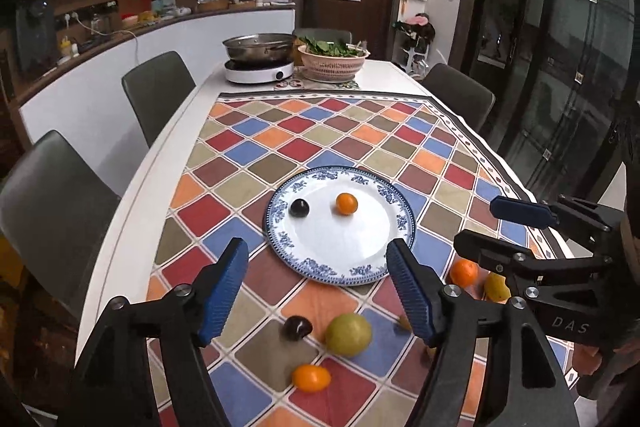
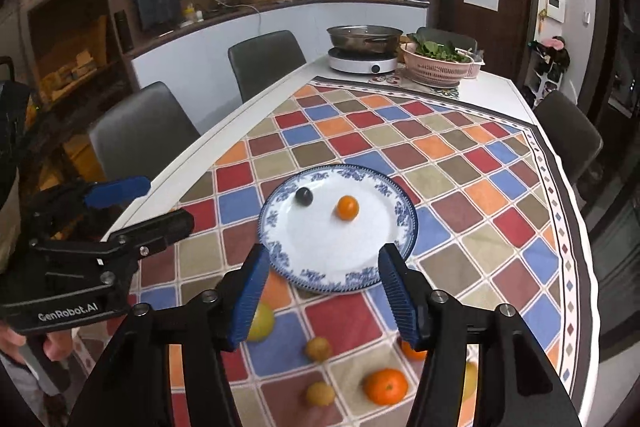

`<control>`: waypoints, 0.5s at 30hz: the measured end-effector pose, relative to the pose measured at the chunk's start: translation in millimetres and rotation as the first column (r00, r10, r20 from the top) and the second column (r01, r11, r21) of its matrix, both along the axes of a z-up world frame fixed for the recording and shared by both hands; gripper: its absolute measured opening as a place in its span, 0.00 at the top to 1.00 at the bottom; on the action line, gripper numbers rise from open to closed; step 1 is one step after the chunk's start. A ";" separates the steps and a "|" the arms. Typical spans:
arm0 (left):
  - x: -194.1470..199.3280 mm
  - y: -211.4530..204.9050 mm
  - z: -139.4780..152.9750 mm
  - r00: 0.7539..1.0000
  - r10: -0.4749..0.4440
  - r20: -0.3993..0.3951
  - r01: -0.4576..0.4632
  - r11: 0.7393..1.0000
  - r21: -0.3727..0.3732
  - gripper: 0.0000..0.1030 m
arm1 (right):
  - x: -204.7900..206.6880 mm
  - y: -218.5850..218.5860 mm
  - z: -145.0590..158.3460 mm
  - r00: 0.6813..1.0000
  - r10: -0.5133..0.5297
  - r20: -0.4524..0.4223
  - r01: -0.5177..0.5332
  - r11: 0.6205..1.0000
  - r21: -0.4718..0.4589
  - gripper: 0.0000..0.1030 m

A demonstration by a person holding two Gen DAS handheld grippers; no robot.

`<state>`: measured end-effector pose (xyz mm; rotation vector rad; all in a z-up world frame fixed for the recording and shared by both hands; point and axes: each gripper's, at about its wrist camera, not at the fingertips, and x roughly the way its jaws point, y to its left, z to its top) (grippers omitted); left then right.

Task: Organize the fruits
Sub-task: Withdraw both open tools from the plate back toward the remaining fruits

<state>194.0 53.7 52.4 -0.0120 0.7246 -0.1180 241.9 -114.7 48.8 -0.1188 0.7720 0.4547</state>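
Moving fruits onto blue-rimmed white plate (image 1: 280, 227) | two there | both claws, left gripper (image 1: 316, 291) and right gripper (image 2: 320, 297), wide apart, empty | next: grab round green fruit (image 1: 348, 333)

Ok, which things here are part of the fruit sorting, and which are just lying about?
Job:
plate
dark fruit on it
small orange fruit on it
green fruit
mandarin
both open claws

Lying about:
pan
induction cooker
basket of greens
chairs

Two fruits (image 1: 346, 203) lie on the plate (image 1: 340, 259); other fruits (image 1: 348, 333) lie before it on the tablecloth (image 1: 320, 131).
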 end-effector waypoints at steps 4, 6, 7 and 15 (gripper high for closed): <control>-20.5 0.2 -1.6 1.000 0.005 0.019 -0.006 1.000 0.026 0.28 | -16.3 -0.4 -1.6 1.000 -0.001 0.004 0.001 1.000 -0.003 0.44; -28.8 -0.9 -2.0 1.000 0.000 0.024 -0.001 0.999 0.035 0.27 | -23.0 -2.6 -4.3 1.000 -0.004 -0.003 0.004 1.000 -0.002 0.44; -32.9 -1.6 -2.6 1.000 -0.001 0.026 0.000 0.999 0.042 0.26 | -25.9 -3.7 -5.6 1.000 -0.006 -0.008 0.006 1.000 -0.001 0.44; -56.8 -4.7 -9.8 0.999 0.001 0.034 -0.003 0.997 0.082 0.24 | -45.2 -9.4 -17.8 0.999 -0.018 -0.032 0.017 1.000 -0.013 0.44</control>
